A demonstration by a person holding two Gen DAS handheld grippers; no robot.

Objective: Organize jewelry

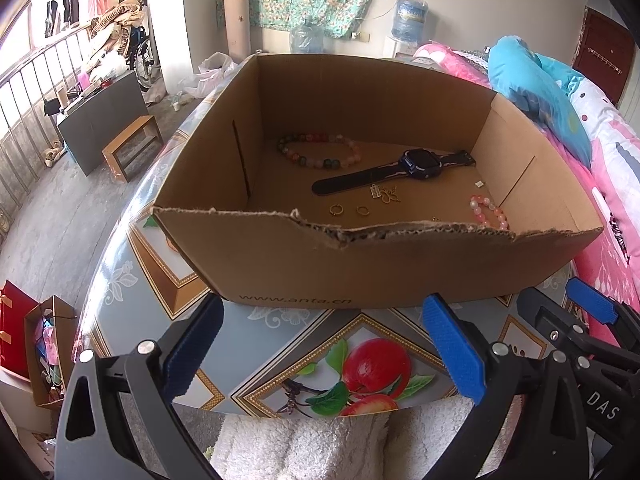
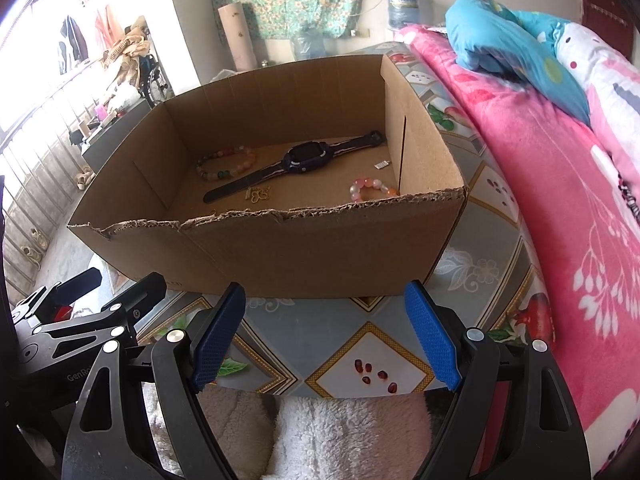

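Jewelry lies loose on the box (image 1: 280, 276) floor, light and slippery, so the watch (image 1: 416, 161) strap or a bracelet (image 1: 320, 151) bead seems the best hold, while both grippers, left (image 1: 320, 354) and right (image 2: 326, 334), hover open and empty.

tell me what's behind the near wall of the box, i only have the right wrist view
observer: Two gold rings lie side by side on the floor of the cardboard box, just inside that near wall and in front of the watch strap.
operator: ok and is the other one holding anything
observer: No. The left gripper is open with nothing between its blue pads, short of the box's near wall.
operator: anything on the floor to the left of the table
observer: A red bag stands down there, with a small open carton of odds and ends right beside it.
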